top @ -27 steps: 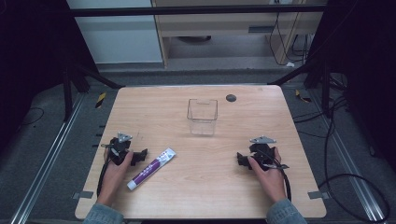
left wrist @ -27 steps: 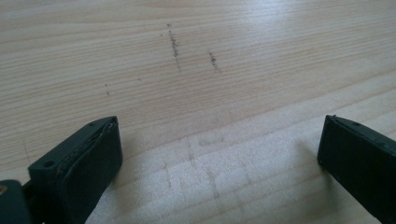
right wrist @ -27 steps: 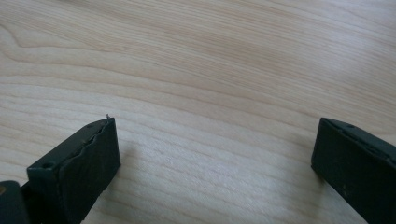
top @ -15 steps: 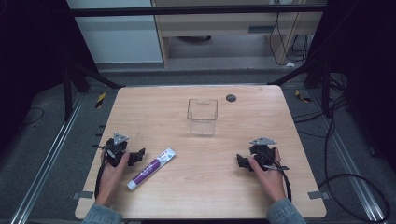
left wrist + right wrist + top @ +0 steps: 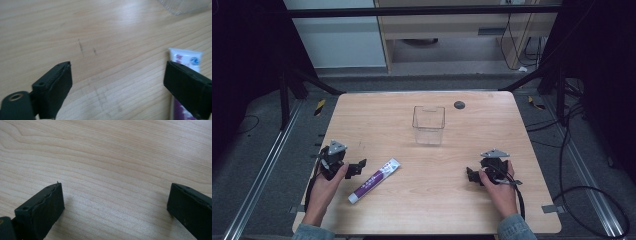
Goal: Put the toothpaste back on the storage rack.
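Left tool (image 5: 354, 169) is sitting low on the counter (image 5: 512, 130), jaws spread wide and holding nothing. The toothpaste tube (image 5: 374, 180) is lying flat just beside its tip, on the side toward the other hand, running diagonally: crimped end up near the tool, cap end back toward the person. In the left gripper view the tube's (image 5: 185, 57) white crimped end is peeking out right behind the right-hand jaw, so that jaw is sitting over the tube, not beside it.

Risks from here, as I'm reading it:
- Closing now is likely pinching air or clipping the flat crimp only. The tube is off-centre in the jaws, so it would probably squirt sideways or pivot on the counter.
- Pushing forward with that jaw over the tube is likely shoving it away rather than straddling it.
- A grip near the crimp leaves the heavy cap end hanging, so it may droop or slip on the lift.
- The clear container (image 5: 429, 125) is standing well ahead of both tools; a tube held by one end could catch on its rim.

Pose: left hand is gripping from behind, forearm angling in, tool pointing across toward the tube. Right tool (image 5: 473, 176) is resting on the counter well apart from the tube, jaws equally wide over bare wood (image 5: 112, 170), empty, pointing inward toward the left tool.
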Demonstrator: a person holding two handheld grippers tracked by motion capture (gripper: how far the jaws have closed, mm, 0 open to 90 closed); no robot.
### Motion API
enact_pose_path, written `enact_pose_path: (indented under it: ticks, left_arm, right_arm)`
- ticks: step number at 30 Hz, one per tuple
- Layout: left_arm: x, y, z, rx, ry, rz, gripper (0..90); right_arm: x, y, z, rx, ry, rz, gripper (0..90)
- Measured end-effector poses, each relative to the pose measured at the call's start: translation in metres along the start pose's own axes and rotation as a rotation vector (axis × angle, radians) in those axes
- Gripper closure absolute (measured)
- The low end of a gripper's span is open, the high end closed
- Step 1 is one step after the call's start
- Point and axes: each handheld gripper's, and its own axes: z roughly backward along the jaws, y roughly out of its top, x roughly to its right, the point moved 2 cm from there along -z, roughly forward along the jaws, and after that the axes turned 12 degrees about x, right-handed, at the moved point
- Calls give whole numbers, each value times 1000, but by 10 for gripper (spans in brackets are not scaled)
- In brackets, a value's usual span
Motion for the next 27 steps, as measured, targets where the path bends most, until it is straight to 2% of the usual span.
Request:
enact_pose_path:
  ticks: [1,6,8,11,13,16,19,22,23,27]
  left_arm:
    - [6,4,1,-13,-24,-33,90]
    - [18,8,2,-46,-66,-70,90]
    - [25,11,3,-56,-85,-90,122]
    - [33,14,5,-79,-98,-143,160]
    - [40,17,5,-96,-126,-156,187]
    - [44,17,4,-114,-131,-170,201]
    - [50,17,1,-135,-190,-132,232]
    - [55,13,-3,-165,-180,-159,247]
    - [56,10,-5,-172,-198,-152,271]
    - [56,7,-6,-183,-204,-149,308]
  right_arm:
    - [0,0,0,0,0,0,11]
    - [0,0,0,0,0,0,11]
    - [0,0,0,0,0,0,11]
    - [0,0,0,0,3,1,11]
    - [1,0,0,1,10,5,11]
    - [1,0,1,1,13,10,11]
    - [2,-1,1,0,19,19,11]
    - [2,-1,1,0,21,18,11]
    - [2,-1,1,0,21,18,11]
    - [2,-1,1,0,20,19,11]
